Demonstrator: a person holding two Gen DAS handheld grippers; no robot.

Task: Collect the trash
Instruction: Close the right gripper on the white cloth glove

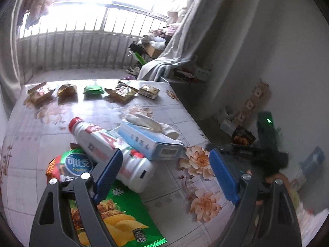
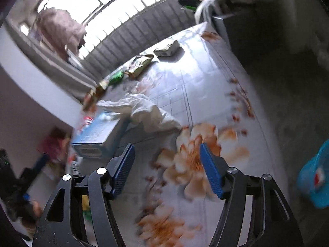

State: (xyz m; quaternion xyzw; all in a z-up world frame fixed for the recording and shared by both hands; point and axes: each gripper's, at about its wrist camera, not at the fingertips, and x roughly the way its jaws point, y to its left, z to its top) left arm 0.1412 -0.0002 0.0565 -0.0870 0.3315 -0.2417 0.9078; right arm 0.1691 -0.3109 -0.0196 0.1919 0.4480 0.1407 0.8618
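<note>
Left gripper (image 1: pixel 164 164) hangs wide open above the milk bottle (image 1: pixel 111 144); right gripper (image 2: pixel 166 162) gapes empty over the floral table (image 2: pixel 205 86).

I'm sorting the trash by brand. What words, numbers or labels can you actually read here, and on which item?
"55": round badge low on the green chip bag.
Blue oval logo on the chip bag: foreign script, not legible.
White bottle, red label: a large letter, perhaps "A"; rest blurred.
Tissue box: printed characters and barcode, too small.
Far wrappers: unreadable.
</note>
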